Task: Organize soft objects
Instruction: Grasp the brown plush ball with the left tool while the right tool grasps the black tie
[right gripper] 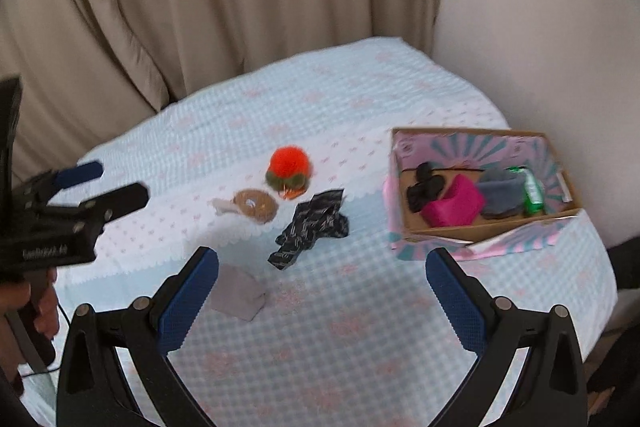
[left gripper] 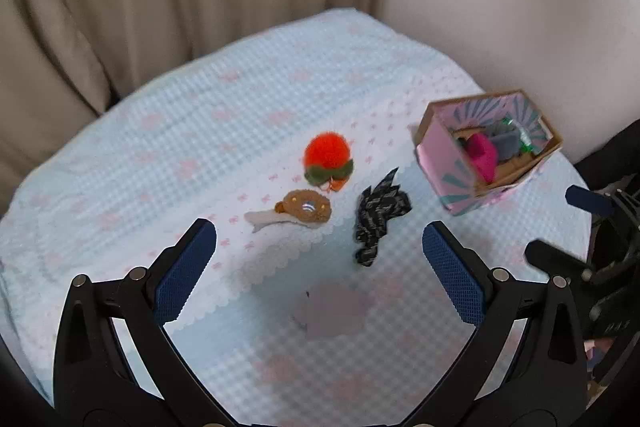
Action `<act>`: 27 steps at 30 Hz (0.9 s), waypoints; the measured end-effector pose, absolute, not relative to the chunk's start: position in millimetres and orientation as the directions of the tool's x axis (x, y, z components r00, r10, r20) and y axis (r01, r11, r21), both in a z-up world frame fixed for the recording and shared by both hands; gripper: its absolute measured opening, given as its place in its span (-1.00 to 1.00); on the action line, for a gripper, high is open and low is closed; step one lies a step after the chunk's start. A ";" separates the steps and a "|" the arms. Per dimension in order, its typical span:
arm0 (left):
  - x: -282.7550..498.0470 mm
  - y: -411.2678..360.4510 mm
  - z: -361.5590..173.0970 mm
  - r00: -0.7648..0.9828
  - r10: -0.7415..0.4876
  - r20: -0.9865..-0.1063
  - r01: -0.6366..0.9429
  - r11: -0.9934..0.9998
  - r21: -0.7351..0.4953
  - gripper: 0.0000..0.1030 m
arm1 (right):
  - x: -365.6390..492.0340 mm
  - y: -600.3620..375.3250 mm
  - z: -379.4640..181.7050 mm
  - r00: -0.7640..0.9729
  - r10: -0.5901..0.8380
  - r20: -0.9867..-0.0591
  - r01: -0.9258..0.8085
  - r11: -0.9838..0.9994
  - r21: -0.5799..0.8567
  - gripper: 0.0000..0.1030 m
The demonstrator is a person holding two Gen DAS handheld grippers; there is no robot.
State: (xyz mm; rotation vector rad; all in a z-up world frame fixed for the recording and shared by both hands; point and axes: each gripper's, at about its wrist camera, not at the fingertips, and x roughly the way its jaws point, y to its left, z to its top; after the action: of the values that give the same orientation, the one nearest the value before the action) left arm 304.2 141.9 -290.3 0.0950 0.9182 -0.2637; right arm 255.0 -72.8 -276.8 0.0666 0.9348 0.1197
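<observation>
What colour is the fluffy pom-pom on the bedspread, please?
Bright orange-red fluffy pom-pom, clearest in the left wrist view.

Fuzzy orange pompom [left gripper: 327, 149], cardboard box [right gripper: 480, 231]

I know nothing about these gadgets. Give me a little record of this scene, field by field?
Surface: pale blue checked cloth
Loose items: orange pompom, brown round hair clip, black patterned scrunchie, grey pad
Container: cardboard box, at the right
In box: black item, magenta item, grey item, green item
Left gripper: jaws open, empty
Right gripper: jaws open, empty
</observation>
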 end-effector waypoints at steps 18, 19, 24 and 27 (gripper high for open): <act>424.5 126.1 -485.8 0.493 -0.153 -0.857 0.286 0.958 -0.007 0.86 | 362.0 -35.0 -443.3 0.512 0.174 -0.841 -0.242 0.969 0.054 1.00; 427.4 125.8 -492.0 0.486 -0.148 -0.861 0.286 0.958 -0.003 0.83 | 367.4 -33.9 -451.4 0.506 0.177 -0.844 -0.248 0.967 0.055 1.00; 432.2 125.6 -509.4 0.480 -0.139 -0.866 0.312 0.950 0.020 0.57 | 381.4 -27.2 -478.2 0.488 0.193 -0.851 -0.275 0.960 0.060 1.00; 431.7 124.0 -510.3 0.477 -0.151 -0.866 0.336 0.942 0.021 0.38 | 386.2 -23.9 -485.1 0.486 0.210 -0.848 -0.290 0.954 0.071 0.94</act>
State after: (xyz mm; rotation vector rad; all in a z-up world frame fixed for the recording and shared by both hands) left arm 431.7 124.0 -510.3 0.1981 1.0326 -0.3000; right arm 386.2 -23.9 -485.1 -0.0858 1.0190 0.3047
